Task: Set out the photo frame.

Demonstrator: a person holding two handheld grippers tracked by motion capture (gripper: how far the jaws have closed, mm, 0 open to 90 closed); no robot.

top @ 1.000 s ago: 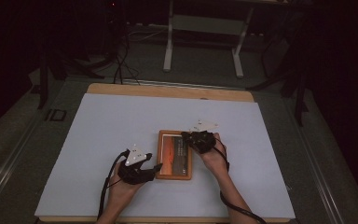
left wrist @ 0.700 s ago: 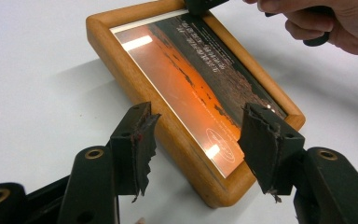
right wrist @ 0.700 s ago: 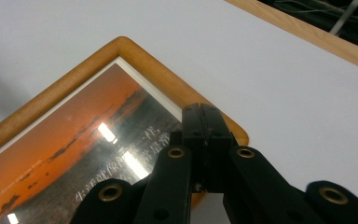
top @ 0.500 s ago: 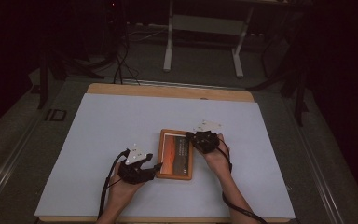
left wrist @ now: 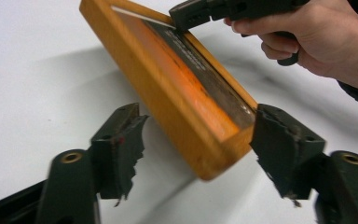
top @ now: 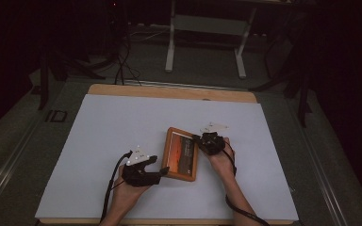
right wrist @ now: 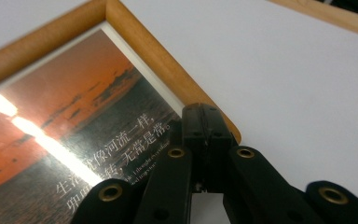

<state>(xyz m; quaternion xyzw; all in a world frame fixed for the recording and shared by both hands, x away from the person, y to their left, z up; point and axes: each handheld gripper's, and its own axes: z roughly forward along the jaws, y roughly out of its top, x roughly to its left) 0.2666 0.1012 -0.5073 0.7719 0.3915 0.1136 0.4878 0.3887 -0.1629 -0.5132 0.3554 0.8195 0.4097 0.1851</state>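
A wooden picture frame (top: 181, 154) with an orange sunset print lies slightly askew on the white table top (top: 122, 127). My left gripper (top: 162, 172) is at the frame's near left corner. Its jaws have just been opening and now stand wide, one on each side of that corner (left wrist: 205, 154). In the left gripper view (left wrist: 198, 135) the left pad is clear of the wood. My right gripper (top: 197, 139) is shut, its tip (right wrist: 205, 116) resting on the frame's right rail (right wrist: 135, 42) beside the print (right wrist: 74, 121). From the left, the right gripper (left wrist: 182, 16) sits on the frame's far end.
The white sheet covers a wooden table whose far edge (top: 169, 92) shows bare wood. Beyond it stand a metal stand's legs (top: 172, 47) and loose cables (top: 122, 66) on a dark floor. Both forearms come in from the near edge.
The left gripper's jaws have spread wider around the frame's corner. The frame has turned a little, its far end now further right. Both hands have stayed nearly in place.
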